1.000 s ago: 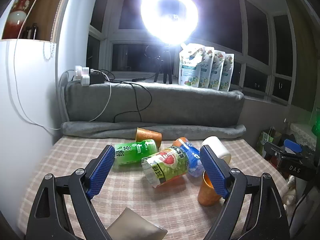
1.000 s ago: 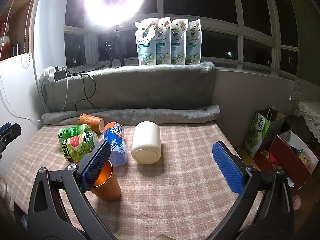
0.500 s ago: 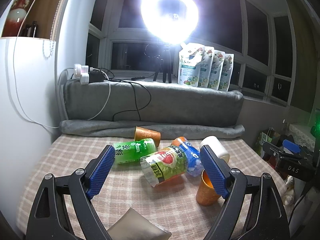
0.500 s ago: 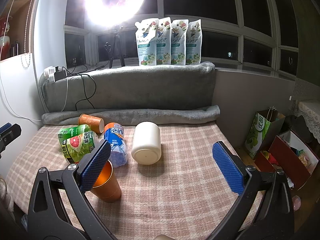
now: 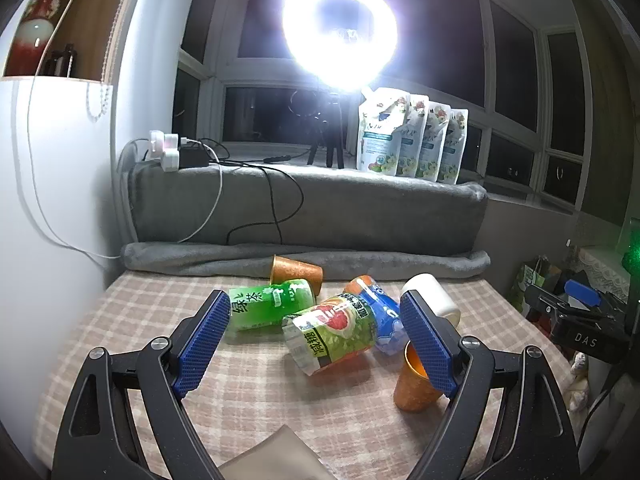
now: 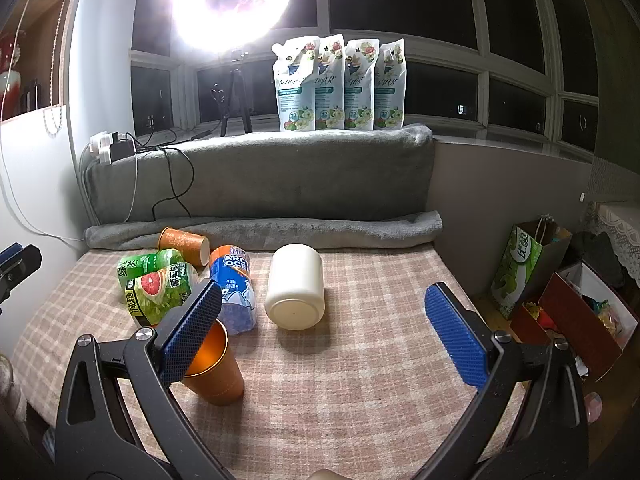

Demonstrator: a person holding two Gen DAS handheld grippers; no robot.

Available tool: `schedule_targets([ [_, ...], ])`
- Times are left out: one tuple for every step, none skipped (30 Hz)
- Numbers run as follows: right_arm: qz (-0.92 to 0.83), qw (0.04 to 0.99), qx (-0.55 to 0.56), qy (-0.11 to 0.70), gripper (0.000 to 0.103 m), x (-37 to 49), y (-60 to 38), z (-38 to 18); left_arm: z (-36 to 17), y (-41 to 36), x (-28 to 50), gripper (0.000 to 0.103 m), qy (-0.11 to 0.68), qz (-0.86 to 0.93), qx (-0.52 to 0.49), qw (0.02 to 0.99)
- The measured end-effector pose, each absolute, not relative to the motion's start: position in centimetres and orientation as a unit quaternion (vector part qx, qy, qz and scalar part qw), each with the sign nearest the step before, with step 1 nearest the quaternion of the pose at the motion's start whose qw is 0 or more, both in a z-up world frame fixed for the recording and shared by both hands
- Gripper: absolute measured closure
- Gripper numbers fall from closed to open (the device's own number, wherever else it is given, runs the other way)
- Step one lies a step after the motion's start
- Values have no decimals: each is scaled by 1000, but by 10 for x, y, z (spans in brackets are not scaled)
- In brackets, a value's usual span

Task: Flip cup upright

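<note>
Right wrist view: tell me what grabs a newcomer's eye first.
The glaring ring light at the window dominates the upper left. Below it, a cream plastic cup lies on its side mid-table on the checked tablecloth, beside an upright orange metal cup near the open right gripper.

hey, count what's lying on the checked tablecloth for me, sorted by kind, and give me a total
Orange cups: 2, one upright, one on its side
Cream cup: 1, on its side
Labelled drink bottles: 3, on their sides: green tea, grapefruit, blue
Total: 6

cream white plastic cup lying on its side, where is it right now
In the right wrist view the cream white plastic cup lies mid-table on the checked cloth, just right of the blue-labelled bottle.
</note>
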State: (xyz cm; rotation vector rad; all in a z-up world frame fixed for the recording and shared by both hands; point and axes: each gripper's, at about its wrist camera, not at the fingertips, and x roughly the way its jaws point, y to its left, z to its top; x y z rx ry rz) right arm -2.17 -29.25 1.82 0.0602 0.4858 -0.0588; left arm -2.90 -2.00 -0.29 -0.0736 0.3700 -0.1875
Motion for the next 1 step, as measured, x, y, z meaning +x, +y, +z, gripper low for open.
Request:
schedule_targets([
  [-29, 970, 30, 241, 0, -21, -292, 18, -2, -20, -29, 16, 183, -93, -37, 978],
])
